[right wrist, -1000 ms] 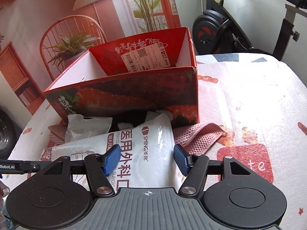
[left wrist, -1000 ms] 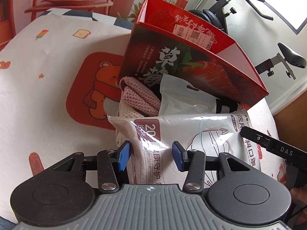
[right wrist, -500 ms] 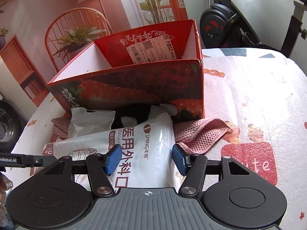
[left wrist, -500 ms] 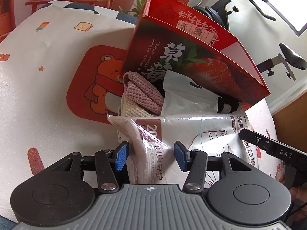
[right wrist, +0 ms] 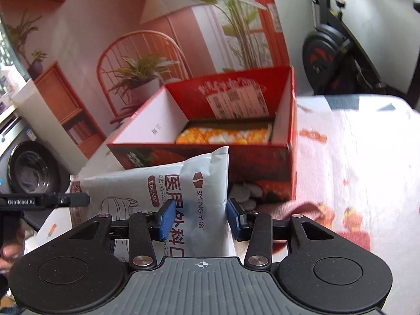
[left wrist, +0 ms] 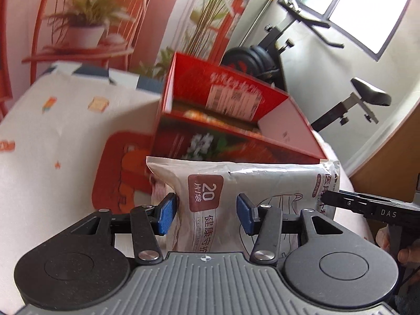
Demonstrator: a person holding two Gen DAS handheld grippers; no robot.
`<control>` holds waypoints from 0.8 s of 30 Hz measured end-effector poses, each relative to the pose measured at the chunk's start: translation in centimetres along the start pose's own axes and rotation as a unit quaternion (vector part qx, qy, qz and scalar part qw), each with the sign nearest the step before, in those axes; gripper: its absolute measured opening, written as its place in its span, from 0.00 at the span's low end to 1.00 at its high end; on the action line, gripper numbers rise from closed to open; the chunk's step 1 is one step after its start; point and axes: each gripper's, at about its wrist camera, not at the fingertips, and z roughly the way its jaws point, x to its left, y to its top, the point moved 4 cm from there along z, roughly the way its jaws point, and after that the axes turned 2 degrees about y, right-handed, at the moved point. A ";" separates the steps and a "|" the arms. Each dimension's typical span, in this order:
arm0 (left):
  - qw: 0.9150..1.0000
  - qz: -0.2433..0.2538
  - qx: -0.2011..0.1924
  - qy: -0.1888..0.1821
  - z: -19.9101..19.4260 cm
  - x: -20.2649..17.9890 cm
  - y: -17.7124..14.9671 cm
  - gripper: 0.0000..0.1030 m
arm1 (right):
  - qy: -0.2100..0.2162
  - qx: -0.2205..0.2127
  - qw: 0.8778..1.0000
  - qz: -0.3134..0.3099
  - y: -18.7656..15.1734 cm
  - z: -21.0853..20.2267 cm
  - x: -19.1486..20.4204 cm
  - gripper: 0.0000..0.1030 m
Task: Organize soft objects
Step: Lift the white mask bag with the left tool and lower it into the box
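Note:
A white plastic bag of face masks (left wrist: 262,181) hangs lifted in front of the red strawberry box (left wrist: 236,147). My left gripper (left wrist: 206,218) pinches the bag's left end, its jaws closing, blue pads pressed on the plastic. My right gripper (right wrist: 200,220) grips the other end of the mask bag (right wrist: 157,181), jaws closing on it too. The red box (right wrist: 262,162) stands open and holds an orange-and-white soft item (right wrist: 223,135). A pink cloth (right wrist: 296,207) and a white bag (right wrist: 244,194) lie at the box's foot.
The printed tablecloth (left wrist: 65,136) spreads left of the box. An exercise bike (right wrist: 328,47) stands behind the table and a washing machine (right wrist: 29,168) at the left. A person's hand (left wrist: 409,257) holds the right gripper's handle.
Both grippers have risen with the mask bag, which has left the pile by the box. The right jaws have narrowed on it. The box's inside now shows.

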 end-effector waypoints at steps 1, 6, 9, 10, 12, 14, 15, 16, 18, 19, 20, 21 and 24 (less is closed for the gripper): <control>1.000 0.006 -0.010 -0.001 -0.5 -0.2 0.5 0.50 | 0.002 -0.007 1.000 -0.010 0.6 -0.5 0.3 0.38; 0.997 0.035 -0.063 -0.004 -2.5 -2.0 3.7 0.50 | -0.003 -0.058 0.996 -0.061 4.1 -2.7 1.8 0.36; 0.994 0.045 -0.098 0.004 -2.7 -3.2 6.2 0.50 | -0.015 -0.094 0.990 -0.099 6.7 -3.3 2.6 0.34; 0.993 0.045 -0.110 0.006 -2.7 -3.6 7.2 0.50 | -0.021 -0.106 0.988 -0.111 7.6 -3.4 2.8 0.33; 0.990 0.044 -0.134 0.009 -2.5 -4.4 9.3 0.50 | -0.032 -0.129 0.983 -0.126 9.3 -3.5 3.0 0.32; 0.986 0.049 -0.156 0.010 -2.2 -5.2 11.2 0.51 | -0.046 -0.154 0.978 -0.132 11.0 -3.4 2.8 0.32; 0.985 0.052 -0.164 0.012 -1.8 -5.6 12.1 0.50 | -0.050 -0.165 0.976 -0.132 11.6 -3.3 2.5 0.31; 0.984 0.055 -0.168 0.014 -1.3 -6.0 12.9 0.50 | -0.054 -0.176 0.974 -0.129 12.4 -3.0 2.2 0.31; 0.983 0.062 -0.170 0.019 0.0 -6.5 14.1 0.50 | -0.064 -0.183 0.973 -0.122 13.2 -2.1 1.4 0.31; 0.984 0.065 -0.164 0.022 0.9 -6.6 14.4 0.50 | -0.069 -0.180 0.974 -0.118 13.5 -1.5 0.9 0.31; 0.985 0.066 -0.155 0.027 2.0 -6.7 14.7 0.50 | -0.070 -0.175 0.976 -0.108 13.6 -0.7 0.2 0.30; 0.987 0.067 -0.141 0.030 3.0 -6.4 15.0 0.50 | -0.070 -0.168 0.979 -0.093 13.6 0.1 -0.4 0.30; 0.992 0.076 -0.089 0.041 6.9 -5.8 14.5 0.50 | -0.077 -0.136 0.987 -0.045 12.7 2.7 -2.3 0.28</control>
